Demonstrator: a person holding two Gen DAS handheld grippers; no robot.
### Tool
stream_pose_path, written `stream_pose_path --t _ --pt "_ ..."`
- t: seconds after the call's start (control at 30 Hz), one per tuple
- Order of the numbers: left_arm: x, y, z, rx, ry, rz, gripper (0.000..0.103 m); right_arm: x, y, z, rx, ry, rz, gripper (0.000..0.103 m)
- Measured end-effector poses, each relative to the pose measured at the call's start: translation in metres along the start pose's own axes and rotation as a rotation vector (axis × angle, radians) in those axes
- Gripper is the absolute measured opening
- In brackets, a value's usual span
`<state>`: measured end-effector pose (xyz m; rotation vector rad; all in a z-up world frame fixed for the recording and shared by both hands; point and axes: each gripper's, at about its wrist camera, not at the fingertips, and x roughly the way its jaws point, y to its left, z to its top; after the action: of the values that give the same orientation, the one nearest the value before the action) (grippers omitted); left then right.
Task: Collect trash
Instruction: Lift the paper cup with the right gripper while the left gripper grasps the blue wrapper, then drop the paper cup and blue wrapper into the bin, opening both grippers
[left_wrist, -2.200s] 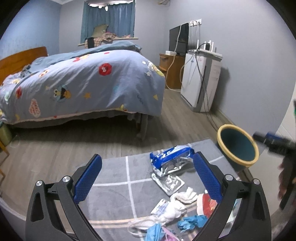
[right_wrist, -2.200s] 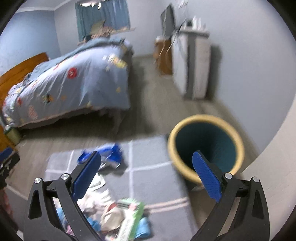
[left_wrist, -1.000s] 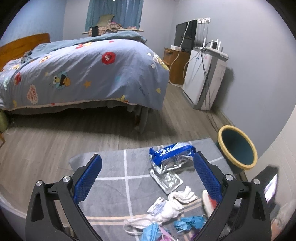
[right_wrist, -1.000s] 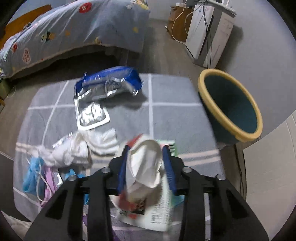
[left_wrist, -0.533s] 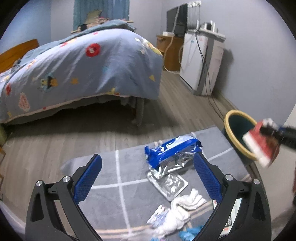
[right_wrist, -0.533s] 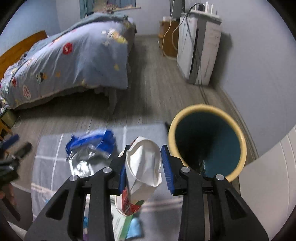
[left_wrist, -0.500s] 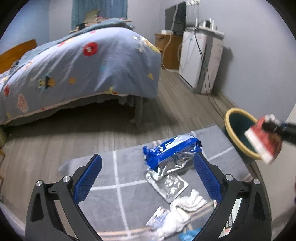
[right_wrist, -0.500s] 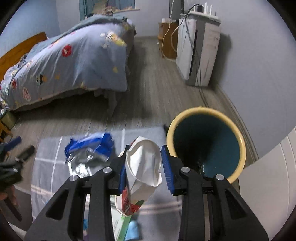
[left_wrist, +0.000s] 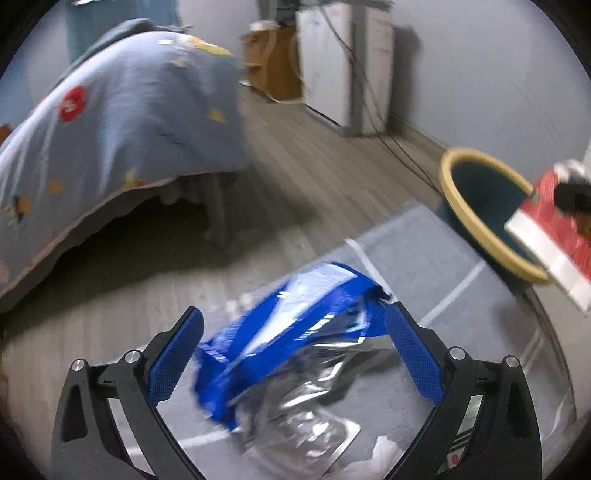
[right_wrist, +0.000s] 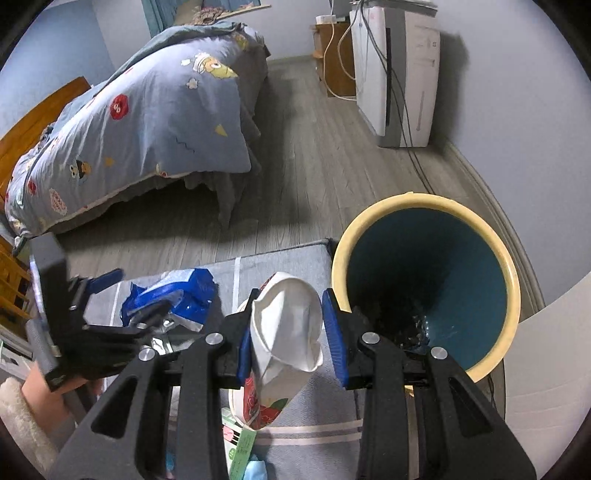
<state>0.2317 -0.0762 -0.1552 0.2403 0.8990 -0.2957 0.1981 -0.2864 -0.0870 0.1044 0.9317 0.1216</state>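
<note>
In the left wrist view, the left tool (left_wrist: 291, 354) stands wide open around a blue foil bag (left_wrist: 288, 332) on the grey rug (left_wrist: 436, 266) beside the yellow-rimmed bin (left_wrist: 476, 210); it should straddle the bag fully before closing. In the right wrist view, the right tool (right_wrist: 288, 332) grips a white-and-red wrapper (right_wrist: 284, 332) just beside the bin's rim; it should clear the rim before letting go.

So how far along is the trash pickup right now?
Done: dark scraps already in the bin. In hand: the right gripper grips a crumpled carton beside the rim; the open left gripper straddles the blue wrapper. Left: foil tray and tissues on the rug.
</note>
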Motion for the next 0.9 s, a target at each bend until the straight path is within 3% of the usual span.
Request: stream_pose_path --t 0.27,0.67,0.9 --pt "0.030 -0.020 -0.012 0.120 0.080 0.029 0.095 0.005 -0.010 0.003 0.024 0.022 0.021 0.033" --pt "0.012 -0.016 -0.006 0.054 0.071 -0.068 0.075 -0.002 -0.013 0.004 0.029 0.007 0.032 0.033" --pt "-0.001 -0.024 -0.005 0.076 0.063 -0.069 0.064 -0.007 -0.016 0.005 0.040 -0.005 0.033 0.033"
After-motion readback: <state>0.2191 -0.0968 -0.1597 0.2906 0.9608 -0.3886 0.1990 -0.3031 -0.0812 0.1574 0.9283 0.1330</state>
